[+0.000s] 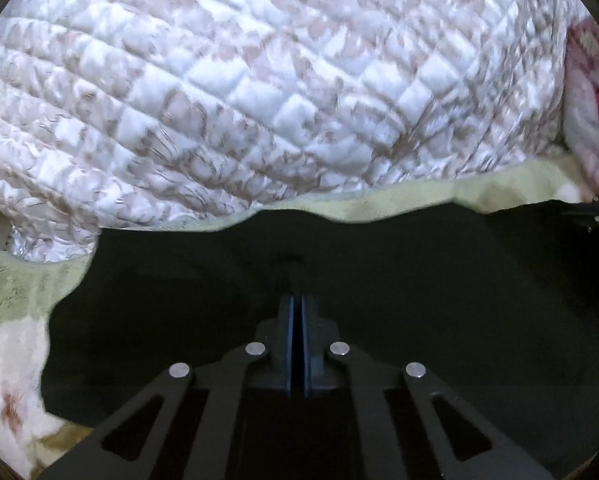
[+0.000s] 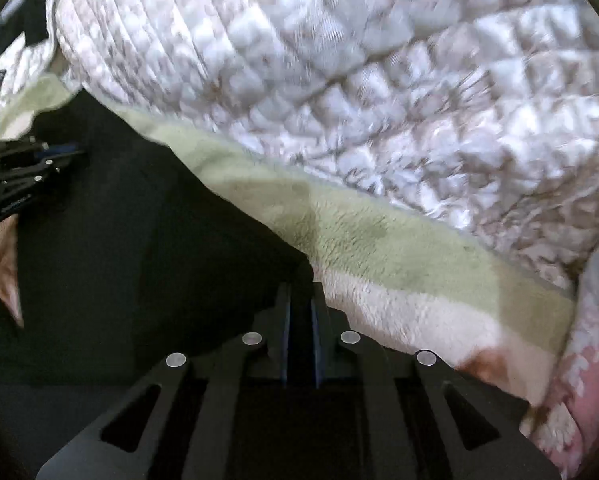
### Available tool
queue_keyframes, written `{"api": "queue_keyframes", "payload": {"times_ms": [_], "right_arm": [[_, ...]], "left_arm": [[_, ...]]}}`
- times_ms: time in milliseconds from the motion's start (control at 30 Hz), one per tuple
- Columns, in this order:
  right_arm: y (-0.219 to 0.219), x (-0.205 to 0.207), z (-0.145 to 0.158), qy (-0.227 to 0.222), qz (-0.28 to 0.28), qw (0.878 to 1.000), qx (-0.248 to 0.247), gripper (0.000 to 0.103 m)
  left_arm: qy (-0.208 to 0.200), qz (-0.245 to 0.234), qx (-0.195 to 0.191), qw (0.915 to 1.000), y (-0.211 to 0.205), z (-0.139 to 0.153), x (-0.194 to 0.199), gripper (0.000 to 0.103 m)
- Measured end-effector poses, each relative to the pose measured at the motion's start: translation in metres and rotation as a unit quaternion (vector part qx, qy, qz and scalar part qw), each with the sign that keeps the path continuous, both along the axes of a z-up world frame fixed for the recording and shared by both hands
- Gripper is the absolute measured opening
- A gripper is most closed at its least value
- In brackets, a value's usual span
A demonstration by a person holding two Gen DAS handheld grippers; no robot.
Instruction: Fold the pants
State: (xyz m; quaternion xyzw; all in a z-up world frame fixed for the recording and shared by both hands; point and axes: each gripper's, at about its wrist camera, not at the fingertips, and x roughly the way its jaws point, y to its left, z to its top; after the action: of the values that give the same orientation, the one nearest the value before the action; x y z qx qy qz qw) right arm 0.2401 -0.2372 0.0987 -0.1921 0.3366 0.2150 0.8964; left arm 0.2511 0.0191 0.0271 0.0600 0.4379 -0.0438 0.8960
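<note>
We look down two hand-held grippers at a pair of dark pants spread over a pale green fleece blanket on a bed, with a white and beige quilted cover bunched behind it. In the left wrist view, the left hand-held gripper has its blue-lined jaws drawn together, and a small pucker of the dark cloth rises just past the tips; whether fabric is truly pinched between them we cannot tell, since black fingers and black cloth run into one another. In the right wrist view, the right hand-held gripper sits at a corner of the pants, where the dark edge meets the blanket. Its jaws are nearly together, with a dark strip between them that could be fabric or shadow; we cannot say which.

At the left rim of that view, the left hand-held gripper lies low over the pants, its tips lost against the cloth, and a blurred hand is cut off by the lens edge. A pink and white patterned cloth shows at the right. The quilt is smeared by motion blur. The pants run out of view below both cameras, so we cannot make out their legs or waistband.
</note>
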Motion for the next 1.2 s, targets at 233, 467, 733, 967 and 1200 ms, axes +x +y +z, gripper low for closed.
{"api": "queue_keyframes", "payload": {"times_ms": [233, 467, 733, 967, 1200], "right_arm": [[-0.033, -0.131, 0.059, -0.084, 0.016, 0.993, 0.081, 0.007], [-0.048, -0.246, 0.002, -0.039, 0.010, 0.991, 0.131, 0.007], [-0.070, -0.271, -0.088, 0.097, -0.076, 0.973, 0.195, 0.016], [-0.093, -0.301, -0.072, 0.061, -0.112, 0.955, 0.269, 0.047], [-0.114, -0.304, -0.067, 0.045, -0.153, 0.940, 0.302, 0.047]], "left_arm": [[-0.076, 0.004, -0.056, 0.9955, 0.022, 0.073, -0.087, 0.004], [-0.072, 0.014, -0.111, 0.9911, 0.038, 0.070, -0.202, 0.005], [0.033, 0.051, -0.121, 0.9907, 0.037, 0.004, -0.276, 0.005], [0.012, 0.079, -0.143, 0.9865, 0.054, 0.028, -0.281, 0.025], [-0.006, 0.057, -0.122, 0.9909, 0.026, 0.045, -0.230, 0.051]]}}
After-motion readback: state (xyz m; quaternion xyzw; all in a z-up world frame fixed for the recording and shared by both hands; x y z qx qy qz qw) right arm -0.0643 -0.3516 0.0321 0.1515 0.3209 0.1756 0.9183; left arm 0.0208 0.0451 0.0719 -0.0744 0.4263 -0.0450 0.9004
